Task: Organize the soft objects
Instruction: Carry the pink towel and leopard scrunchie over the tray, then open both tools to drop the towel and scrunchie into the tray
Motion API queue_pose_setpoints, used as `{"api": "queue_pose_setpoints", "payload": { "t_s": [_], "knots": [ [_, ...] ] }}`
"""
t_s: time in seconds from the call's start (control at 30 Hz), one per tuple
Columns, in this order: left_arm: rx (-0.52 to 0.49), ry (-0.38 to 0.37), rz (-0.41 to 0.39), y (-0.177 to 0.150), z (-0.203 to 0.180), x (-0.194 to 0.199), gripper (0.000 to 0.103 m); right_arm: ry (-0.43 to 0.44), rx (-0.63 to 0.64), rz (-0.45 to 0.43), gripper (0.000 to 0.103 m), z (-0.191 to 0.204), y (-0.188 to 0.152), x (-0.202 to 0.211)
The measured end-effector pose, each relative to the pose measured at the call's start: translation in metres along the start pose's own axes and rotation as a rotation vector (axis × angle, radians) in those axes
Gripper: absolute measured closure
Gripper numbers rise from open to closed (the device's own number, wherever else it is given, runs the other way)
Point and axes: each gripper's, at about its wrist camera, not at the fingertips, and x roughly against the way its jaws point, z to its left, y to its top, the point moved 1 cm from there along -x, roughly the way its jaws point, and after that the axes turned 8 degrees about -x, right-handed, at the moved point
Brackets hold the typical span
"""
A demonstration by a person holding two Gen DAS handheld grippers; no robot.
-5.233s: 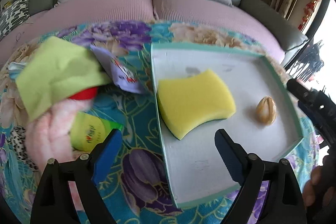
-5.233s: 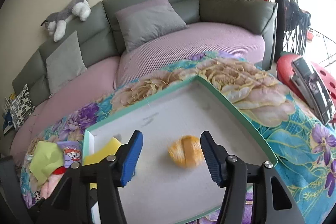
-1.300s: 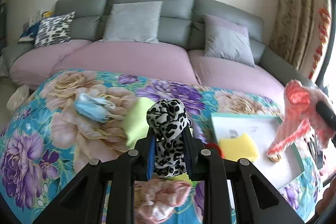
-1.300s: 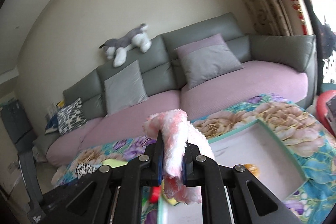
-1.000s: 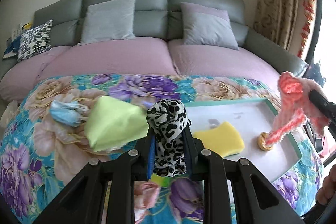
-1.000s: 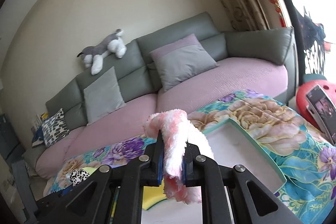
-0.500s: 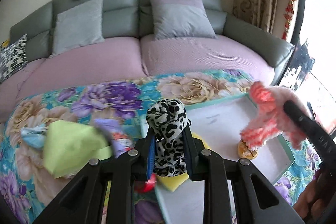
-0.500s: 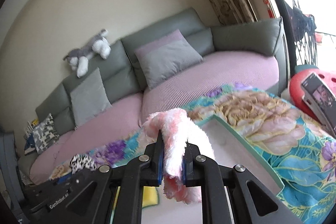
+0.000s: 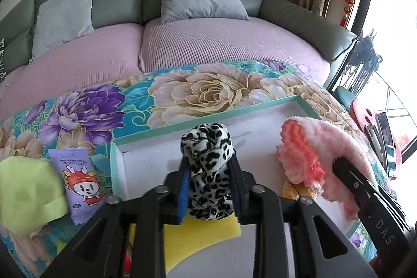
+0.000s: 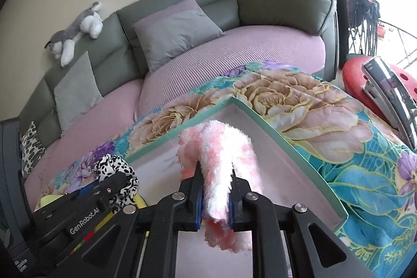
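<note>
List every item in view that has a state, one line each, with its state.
Left tongs: shut on the leopard-print fabric scrunchie, held above the tray.
Right tongs: shut on the fluffy pink towel, which droops over them.
White tray with green rim: open-topped.
Yellow sponge: lying flat in the tray.
Purple snack packet: lying flat on the floral cloth.

The far part of the white tray (image 9: 260,127) floor is bare, so my fingers could go there. Near me the yellow sponge (image 9: 206,239) fills the left side, and a small orange thing (image 9: 294,190) sits at the right.
</note>
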Motion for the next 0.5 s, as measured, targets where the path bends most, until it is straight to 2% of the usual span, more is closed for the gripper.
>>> {"api": "queue_pose_setpoints", "payload": {
  "t_s": [0.07,0.13,0.17,0.2,0.27,0.4,0.5],
  "knots": [
    [0.007,0.000,0.002,-0.002,0.001,0.000,0.063,-0.005,0.001,0.004,0.086,0.000,0.000,0.000],
    [0.016,0.007,0.004,-0.004,0.003,0.000,0.055,-0.011,-0.005,0.007,0.079,-0.001,0.000,0.000],
    [0.023,0.008,0.003,-0.004,0.006,0.002,0.053,-0.011,-0.007,0.011,0.069,-0.001,0.000,0.000],
    [0.030,0.007,0.003,-0.005,0.007,0.003,0.052,-0.012,-0.007,0.014,0.054,-0.002,0.000,0.000],
    [0.041,0.006,0.005,-0.005,0.010,0.005,0.050,-0.019,-0.008,0.005,0.038,-0.002,0.000,0.002],
    [0.057,0.024,-0.010,-0.008,0.018,0.015,0.027,-0.028,-0.014,0.000,0.036,-0.003,0.001,0.003],
    [0.103,0.059,-0.012,-0.014,0.030,0.021,0.025,-0.042,-0.016,0.012,0.032,-0.005,0.001,0.001]
  ]
}}
